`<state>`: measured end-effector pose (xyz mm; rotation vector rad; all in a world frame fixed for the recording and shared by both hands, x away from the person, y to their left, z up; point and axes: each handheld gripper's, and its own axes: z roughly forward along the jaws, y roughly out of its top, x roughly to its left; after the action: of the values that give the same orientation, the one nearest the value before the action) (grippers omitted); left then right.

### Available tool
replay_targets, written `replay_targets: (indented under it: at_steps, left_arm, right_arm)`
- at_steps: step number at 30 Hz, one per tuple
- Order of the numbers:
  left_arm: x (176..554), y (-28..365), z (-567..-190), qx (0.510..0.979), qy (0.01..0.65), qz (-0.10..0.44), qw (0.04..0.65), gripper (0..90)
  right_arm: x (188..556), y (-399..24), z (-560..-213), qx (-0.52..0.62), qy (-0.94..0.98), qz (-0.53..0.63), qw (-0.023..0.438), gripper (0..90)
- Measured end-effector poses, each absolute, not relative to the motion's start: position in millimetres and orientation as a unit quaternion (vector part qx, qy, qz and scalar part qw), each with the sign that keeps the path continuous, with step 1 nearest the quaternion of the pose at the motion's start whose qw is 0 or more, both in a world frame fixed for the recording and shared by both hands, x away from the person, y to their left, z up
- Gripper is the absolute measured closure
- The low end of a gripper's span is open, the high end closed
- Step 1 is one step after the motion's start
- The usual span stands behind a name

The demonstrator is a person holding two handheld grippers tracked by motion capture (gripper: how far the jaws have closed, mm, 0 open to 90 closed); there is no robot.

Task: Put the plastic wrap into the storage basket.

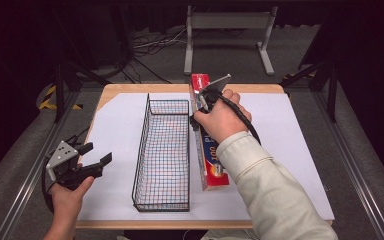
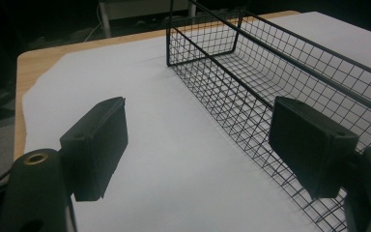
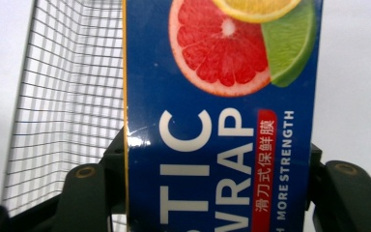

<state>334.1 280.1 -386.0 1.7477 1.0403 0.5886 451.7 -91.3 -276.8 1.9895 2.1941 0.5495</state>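
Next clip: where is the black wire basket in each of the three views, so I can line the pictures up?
High view: the wire basket stands lengthwise at the table's middle, just left of the plastic wrap box.
Left gripper view: it runs from top centre to the lower right, beyond the open jaws.
Right gripper view: its mesh sits at the left, beside the box.
Shared landmark: the white sheet under the basket.
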Motion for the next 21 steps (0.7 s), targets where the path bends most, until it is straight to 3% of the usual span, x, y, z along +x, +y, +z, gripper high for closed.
replay_targets:
  at_steps: [7, 21]
  left_arm:
    - [339, 275, -385, 0.723, 0.422, 0.241, 0.491, 22.4]
    - [342, 270, -386, 0.725, 0.417, 0.241, 0.492, 22.5]
  right_arm:
    - [456, -75, -275, 0.673, 0.713, 0.19, 0.048, 39.6]
    - [454, -53, -278, 0.673, 0.711, 0.198, 0.057, 39.6]
